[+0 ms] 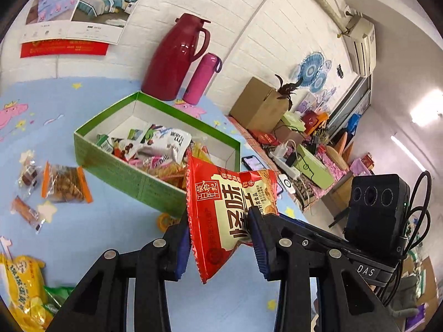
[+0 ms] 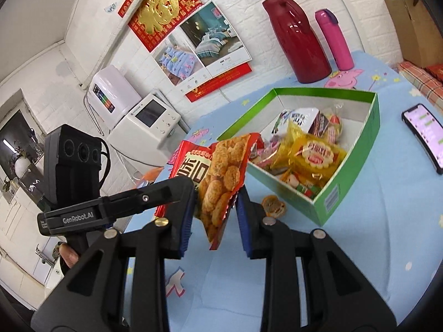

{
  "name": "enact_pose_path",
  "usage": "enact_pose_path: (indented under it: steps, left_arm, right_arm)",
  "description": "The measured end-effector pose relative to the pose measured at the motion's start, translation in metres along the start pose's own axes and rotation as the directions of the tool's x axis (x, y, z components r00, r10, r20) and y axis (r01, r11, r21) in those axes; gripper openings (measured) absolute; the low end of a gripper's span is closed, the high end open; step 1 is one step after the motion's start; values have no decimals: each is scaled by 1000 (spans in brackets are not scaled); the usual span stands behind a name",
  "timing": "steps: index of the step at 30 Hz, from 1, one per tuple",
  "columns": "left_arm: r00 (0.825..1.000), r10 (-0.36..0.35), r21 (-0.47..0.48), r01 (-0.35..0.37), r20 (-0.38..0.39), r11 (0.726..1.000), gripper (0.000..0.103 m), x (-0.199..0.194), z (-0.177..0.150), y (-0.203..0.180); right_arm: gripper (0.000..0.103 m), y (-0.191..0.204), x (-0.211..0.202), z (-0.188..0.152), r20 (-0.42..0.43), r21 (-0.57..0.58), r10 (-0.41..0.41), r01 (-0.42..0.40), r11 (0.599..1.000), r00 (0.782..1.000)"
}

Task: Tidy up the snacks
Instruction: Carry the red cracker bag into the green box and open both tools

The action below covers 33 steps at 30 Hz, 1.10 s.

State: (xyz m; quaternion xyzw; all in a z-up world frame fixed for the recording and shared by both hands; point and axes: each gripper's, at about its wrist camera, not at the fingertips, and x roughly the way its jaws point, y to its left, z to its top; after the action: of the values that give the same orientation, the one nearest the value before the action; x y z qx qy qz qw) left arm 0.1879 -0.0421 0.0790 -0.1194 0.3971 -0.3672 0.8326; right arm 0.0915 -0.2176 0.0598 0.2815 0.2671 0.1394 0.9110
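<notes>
Snack packet (image 1: 221, 207), red with a cookie picture on one face, is being held up in the air just in front of the green box (image 1: 133, 177), low in the middle of both views. It's pinched between the blue pads of the left gripper (image 1: 218, 221), and in the right wrist view the same packet is also caught between the narrow-set pads of the right gripper (image 2: 216, 193), so it looks clamped from both sides at once. The box is seen at centre frame on the blue cartoon tablecloth (image 1: 110, 221), open-topped and already loaded with a jumble of wrapped snacks. A few loose ones are left lying on the cloth at the left edge of the left wrist view, like an orange-edged packet (image 1: 66, 184) and a yellow bag (image 1: 25, 287) down in the lower left corner. A dark red thermos jug (image 1: 177, 58) and a pink flask (image 1: 202, 77) are stood side by side behind the box, against the wall.
</notes>
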Motion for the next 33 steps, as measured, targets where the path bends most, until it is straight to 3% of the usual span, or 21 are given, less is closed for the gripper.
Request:
enact_pose_path:
  steps: [10, 19, 26, 27, 28, 30, 33]
  left_arm:
    - [1000, 12, 10, -12, 15, 1000, 39, 44, 52, 6]
    - [999, -16, -1, 16, -45, 1000, 39, 111, 85, 16]
    - [996, -19, -12, 18, -90, 1000, 39, 147, 91, 23]
    - [996, -9, -26, 6, -91, 1000, 43, 148, 89, 26]
    - [996, -3, -40, -1, -93, 999, 59, 149, 89, 29]
    - [997, 24, -86, -30, -68, 996, 83, 144, 87, 36]
    - [997, 67, -99, -69, -23, 993, 85, 130, 84, 41]
  right_arm:
    - [32, -30, 23, 45, 26, -23, -50, 50, 998, 998]
    - [32, -85, 34, 69, 27, 43, -98, 97, 994, 995]
    - [34, -112, 44, 73, 24, 56, -134, 132, 990, 991]
    - [35, -112, 45, 72, 23, 37, -147, 146, 989, 989]
    - [37, -112, 47, 71, 26, 16, -166, 165, 986, 986]
    - [67, -110, 47, 68, 42, -15, -216, 217, 976, 975]
    - [71, -106, 44, 67, 64, -57, -256, 259, 964, 965]
